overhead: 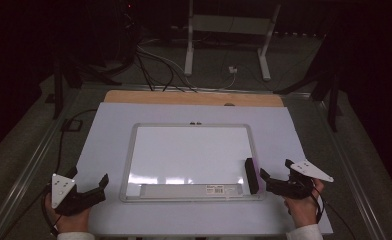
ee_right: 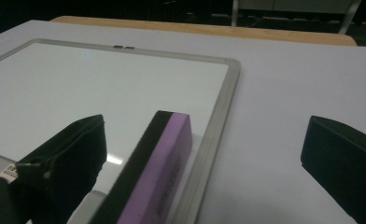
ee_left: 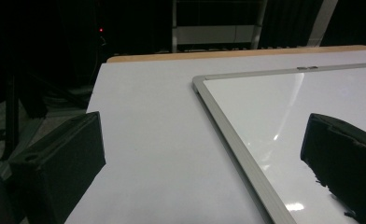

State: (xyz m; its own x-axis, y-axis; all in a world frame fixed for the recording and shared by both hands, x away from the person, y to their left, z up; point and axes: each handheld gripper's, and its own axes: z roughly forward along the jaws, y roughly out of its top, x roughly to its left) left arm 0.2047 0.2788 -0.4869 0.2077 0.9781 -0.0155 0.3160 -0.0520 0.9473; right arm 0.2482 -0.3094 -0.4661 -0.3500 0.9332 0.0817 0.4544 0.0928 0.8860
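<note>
One rectangular whiteboard with a silver metal frame lies on one pale lavender sheet covering one light wooden table. One purple-and-black block eraser rests at the board's near right corner. Two black two-jaw grippers are present: the left gripper and the right gripper.

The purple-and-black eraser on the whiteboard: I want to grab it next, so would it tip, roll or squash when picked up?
The eraser looks like a long flat-sided block, so it probably won't roll. It seems to stand on a narrow edge by the whiteboard's frame, so a sideways nudge may topple it. The purple layer looks like foam: likely light and slightly squashy. The right claw stands open around it, pads apart from it.
</note>
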